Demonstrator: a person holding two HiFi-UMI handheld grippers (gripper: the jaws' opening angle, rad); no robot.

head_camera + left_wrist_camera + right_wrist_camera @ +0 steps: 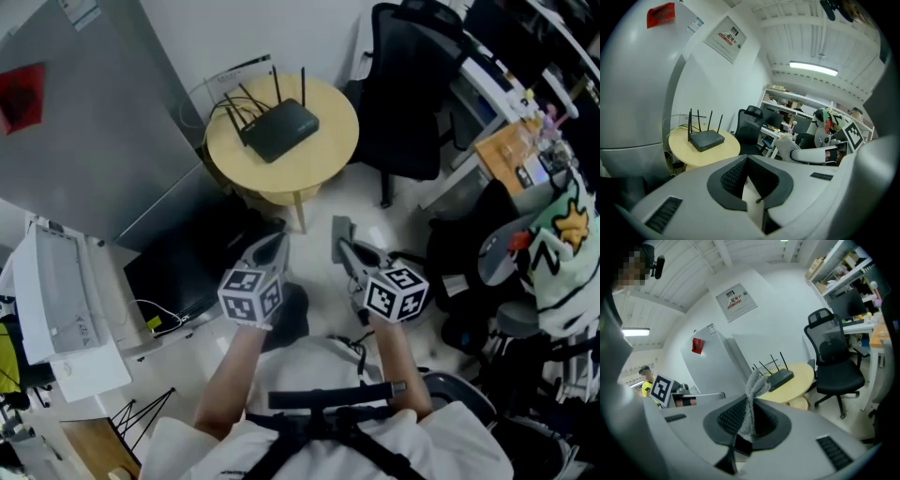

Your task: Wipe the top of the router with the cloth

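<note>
Right gripper (749,417): fingers (732,418) closed on the grey cloth (754,385). The cloth is pinched between the ribbed faces, and a bunched end sticks up past the tips. Left gripper (749,169): fingers (733,177) with tips together, nothing between them. In the head view both grippers are up in the air over the pale floor (319,202), side by side, near each other but not touching, tips pointing ahead at the bench (328,159). Each has its marker cube (251,295) at the hand end, and the person's bare forearms run back from there. The cloth shows there as a small grey tuft just ahead of the right tips. The router (278,128) is black and lies flat near the middle of the round, light wood bench. Its four antennas stand up along the far edge and thin cables loop behind it. The router is well apart from both grippers, so the cloth is not on it. A black office chair (403,94) stands just right of the bench. A tall grey cabinet (84,122) with a red label (21,98) is on the bench's left; can't tell whether it touches the bench. Cluttered desks and shelves sit past the chair, too small to itemise.
</note>
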